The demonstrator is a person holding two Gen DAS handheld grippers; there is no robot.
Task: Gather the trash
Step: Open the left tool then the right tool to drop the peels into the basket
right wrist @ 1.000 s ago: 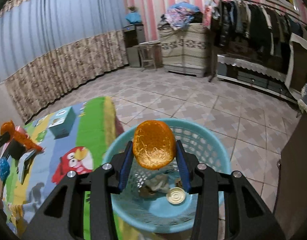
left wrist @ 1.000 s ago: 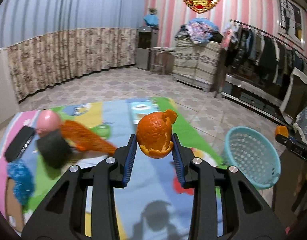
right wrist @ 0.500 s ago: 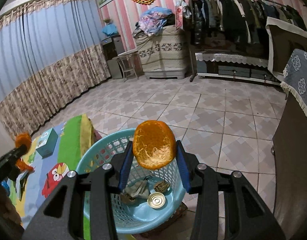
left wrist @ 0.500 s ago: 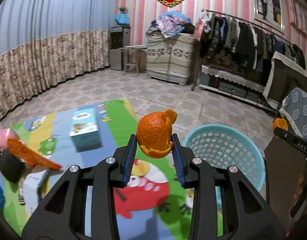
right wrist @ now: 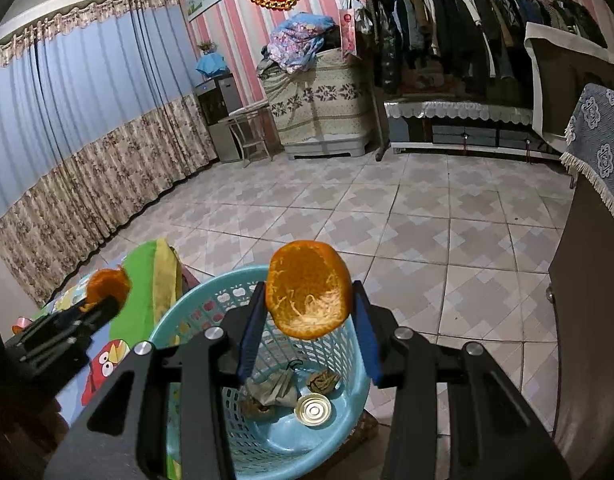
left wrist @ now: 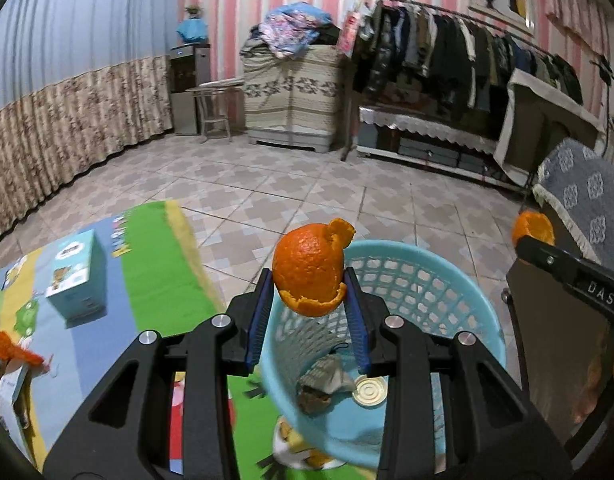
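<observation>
My left gripper (left wrist: 309,292) is shut on a torn orange peel (left wrist: 310,270), held over the near rim of the light blue basket (left wrist: 439,276). My right gripper (right wrist: 309,306) is shut on a cup-shaped orange peel (right wrist: 309,294) with its white inside facing me, above the same basket (right wrist: 211,312). Inside the basket lie crumpled wrappers (right wrist: 273,390) and a round metal lid (right wrist: 313,411). The right gripper with its peel (left wrist: 533,230) shows at the right edge of the left wrist view; the left one with its peel (right wrist: 107,286) shows at the left of the right wrist view.
The basket stands on tiled floor beside a colourful cartoon play mat (left wrist: 155,280). On the mat sit a light blue box (left wrist: 77,276) and an orange net bag (left wrist: 11,350). A dark cabinet with a patterned cloth (right wrist: 599,148) rises at the right; a clothes rack (right wrist: 467,24) lines the far wall.
The left gripper has swung right from over the mat to the basket, keeping its peel. The right gripper drifted a little over the basket, peel still held.
</observation>
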